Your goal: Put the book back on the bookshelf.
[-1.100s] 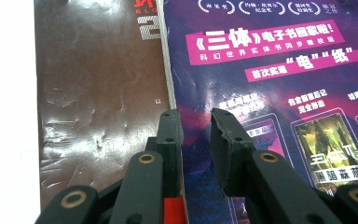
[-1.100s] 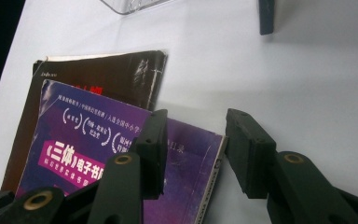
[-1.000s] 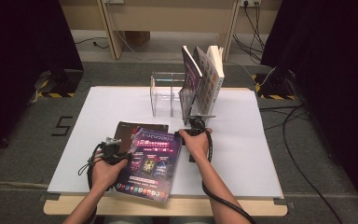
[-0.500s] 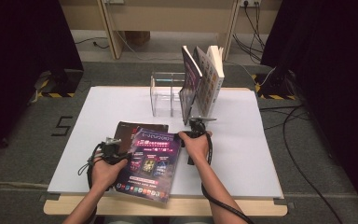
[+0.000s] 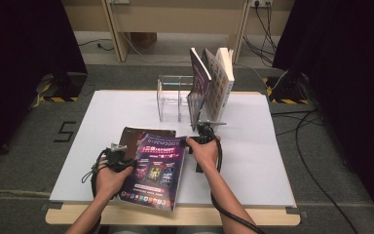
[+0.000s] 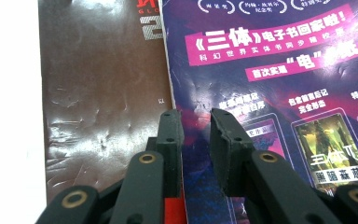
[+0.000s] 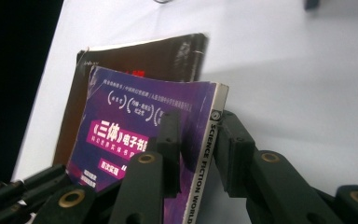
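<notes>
A purple magazine (image 5: 158, 168) is held tilted above the white board, partly over a brown book (image 5: 131, 136) that lies flat. My left gripper (image 5: 128, 163) grips its left edge; in the left gripper view the jaws (image 6: 196, 119) close over the cover's edge (image 6: 279, 70), with the brown book (image 6: 102, 84) beside it. My right gripper (image 5: 192, 141) is at the spine's upper corner. Its jaws (image 7: 196, 119) have just been closing and now clamp the magazine (image 7: 135, 126), one pad on the cover and one behind the spine. The brown book (image 7: 158, 58) lies beyond.
A clear acrylic stand (image 5: 170, 97) sits at the board's far middle, with a dark book (image 5: 198, 90) and a white-spined book (image 5: 220, 83) leaning in its right end. The white board (image 5: 272, 161) covers a wooden table (image 5: 185, 218). Cables trail on the floor at the right.
The right hand has shifted slightly at the magazine's spine corner. The left hand and the magazine stay about where they were.
</notes>
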